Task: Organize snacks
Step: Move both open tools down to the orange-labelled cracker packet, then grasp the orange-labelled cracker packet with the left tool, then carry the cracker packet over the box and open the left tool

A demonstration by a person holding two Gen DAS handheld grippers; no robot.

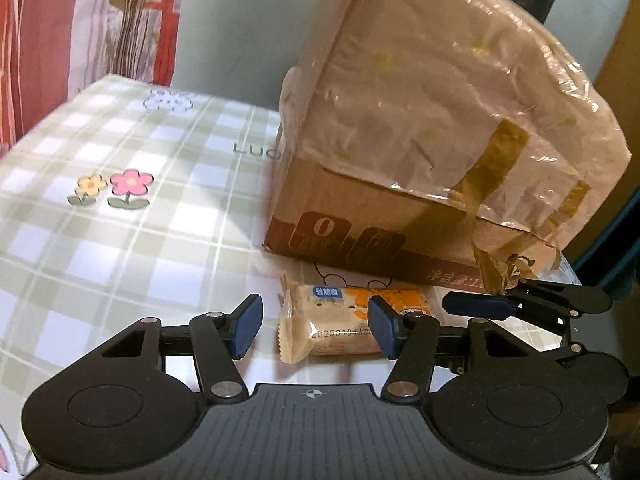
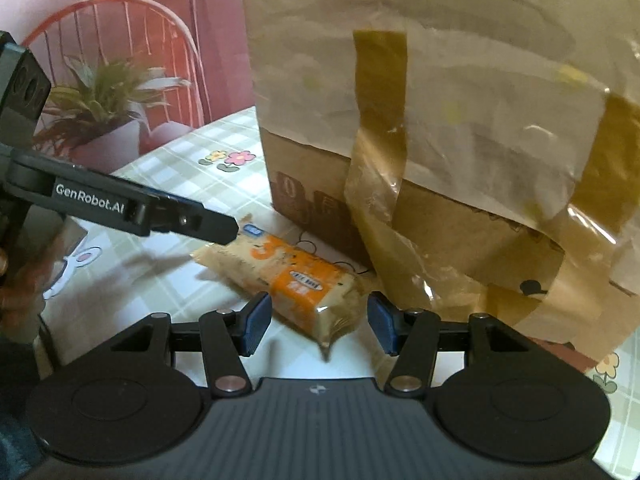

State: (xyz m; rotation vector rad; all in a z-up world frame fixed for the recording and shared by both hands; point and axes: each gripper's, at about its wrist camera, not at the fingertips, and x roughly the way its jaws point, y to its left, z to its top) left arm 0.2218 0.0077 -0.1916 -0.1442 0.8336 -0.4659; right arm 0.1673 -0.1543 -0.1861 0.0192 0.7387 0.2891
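On the checked tabletop (image 1: 120, 240), one crinkly snack (image 1: 332, 328) by one taped cardboard box (image 1: 400, 216); both hand-held grippers, left (image 1: 314, 326) and right (image 2: 318, 322), released

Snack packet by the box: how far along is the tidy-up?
Nothing visibly stowed yet. The snack packet lies flat on the tablecloth beside the taped cardboard box. Both the left gripper and right gripper straddle it, open, pads not pressing. Left: grasp, lift, place.

A snack packet (image 1: 340, 322) lies on the table (image 1: 120, 216), just before the cardboard box (image 1: 420, 128).
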